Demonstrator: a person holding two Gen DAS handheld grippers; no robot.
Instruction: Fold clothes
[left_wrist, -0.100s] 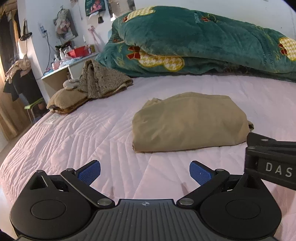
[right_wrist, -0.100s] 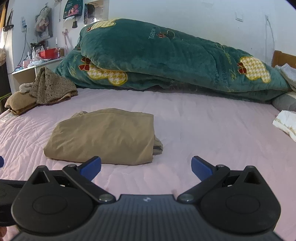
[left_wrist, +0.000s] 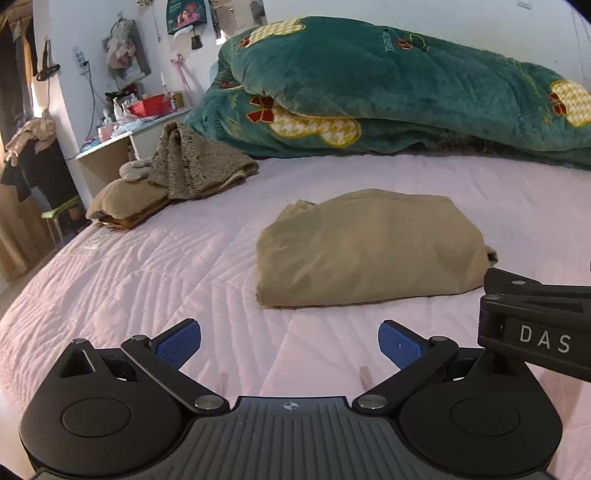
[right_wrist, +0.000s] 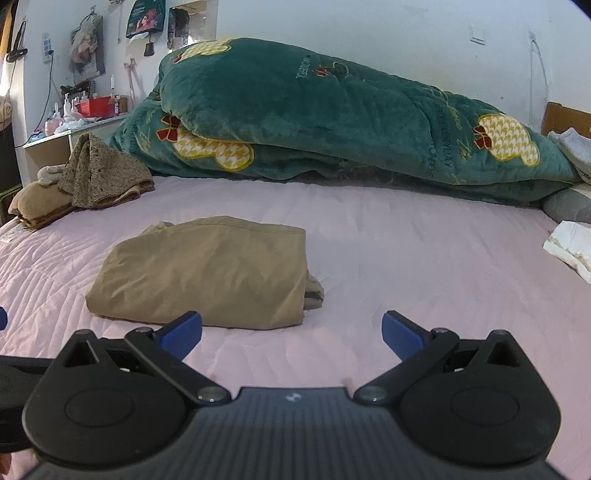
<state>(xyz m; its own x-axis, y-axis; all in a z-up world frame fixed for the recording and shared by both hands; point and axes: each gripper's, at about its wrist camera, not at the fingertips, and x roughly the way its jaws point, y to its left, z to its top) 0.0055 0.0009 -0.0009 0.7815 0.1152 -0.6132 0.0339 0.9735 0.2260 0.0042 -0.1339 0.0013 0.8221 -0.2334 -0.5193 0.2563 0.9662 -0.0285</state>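
A tan garment (left_wrist: 369, 247) lies folded into a compact rectangle on the pink quilted bed (left_wrist: 166, 266); it also shows in the right wrist view (right_wrist: 207, 273). My left gripper (left_wrist: 289, 343) is open and empty, a short way in front of the garment's near edge. My right gripper (right_wrist: 291, 334) is open and empty, near the garment's front right corner. The right gripper's black body (left_wrist: 535, 325) shows at the right edge of the left wrist view.
A big green blanket (right_wrist: 332, 118) is piled along the far side of the bed. Brown folded clothes (left_wrist: 177, 181) lie at the far left corner. A white cloth (right_wrist: 570, 247) lies at the right edge. A cluttered white desk (left_wrist: 110, 140) stands beyond the bed's left side.
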